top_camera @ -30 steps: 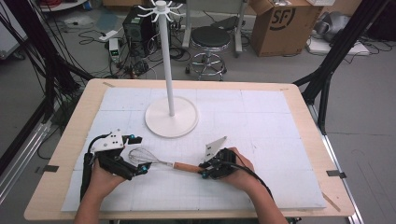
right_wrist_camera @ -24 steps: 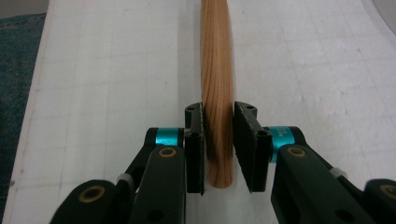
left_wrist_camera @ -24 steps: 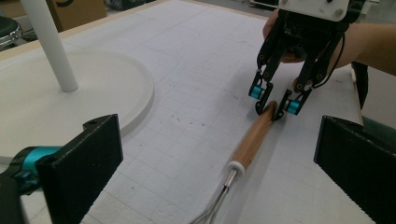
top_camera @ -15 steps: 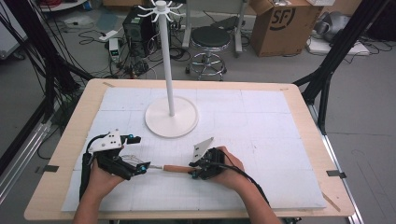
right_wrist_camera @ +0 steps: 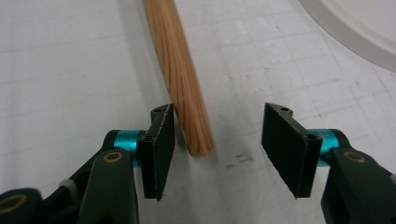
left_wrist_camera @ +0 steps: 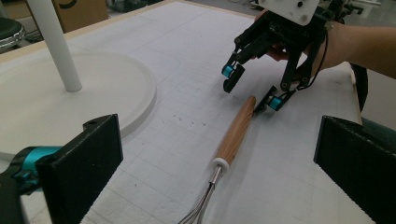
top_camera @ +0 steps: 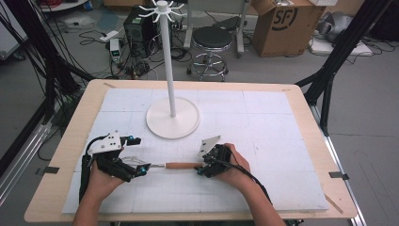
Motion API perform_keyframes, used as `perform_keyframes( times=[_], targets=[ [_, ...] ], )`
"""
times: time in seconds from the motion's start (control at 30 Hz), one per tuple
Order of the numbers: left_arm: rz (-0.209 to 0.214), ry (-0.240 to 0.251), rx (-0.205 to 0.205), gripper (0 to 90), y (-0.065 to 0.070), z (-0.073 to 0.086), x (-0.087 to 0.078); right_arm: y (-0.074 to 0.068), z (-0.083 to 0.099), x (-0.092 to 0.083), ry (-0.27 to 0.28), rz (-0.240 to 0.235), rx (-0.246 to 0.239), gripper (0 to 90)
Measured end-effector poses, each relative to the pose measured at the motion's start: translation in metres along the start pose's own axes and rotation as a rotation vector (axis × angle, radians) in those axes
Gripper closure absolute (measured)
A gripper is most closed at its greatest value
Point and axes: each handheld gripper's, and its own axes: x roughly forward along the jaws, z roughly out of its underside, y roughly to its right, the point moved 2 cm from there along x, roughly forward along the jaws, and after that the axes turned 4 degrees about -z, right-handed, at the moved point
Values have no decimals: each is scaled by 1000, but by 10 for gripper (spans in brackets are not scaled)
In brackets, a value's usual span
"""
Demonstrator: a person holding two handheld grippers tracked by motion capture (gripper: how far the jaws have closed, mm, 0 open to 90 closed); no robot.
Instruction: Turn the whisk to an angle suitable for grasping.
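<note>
White gridded matting (top_camera: pixel 263 122) covers a wooden table, and on it we see a white stand (top_camera: pixel 172 120) with a round base and tall pole. Just in front of that base lies a whisk (top_camera: pixel 162 165) with a wooden handle. Our left gripper (top_camera: pixel 134 155) sits at the wire end, jaws wide apart and empty. Our right gripper (right_wrist_camera: pixel 217 140) is open around the handle's tip, one jaw beside the wood, not clamping.
</note>
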Motion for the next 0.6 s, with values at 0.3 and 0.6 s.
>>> perform_keyframes(
  times=[0.3, 0.6],
  targets=[
    [1, -3, -3, 18, 0, 0, 0, 10, 3, 0, 14, 43, 41, 408],
    [2, 0, -7, 18, 0, 0, 1, 22, 7, -1, 25, 87, 132, 395]
  ],
)
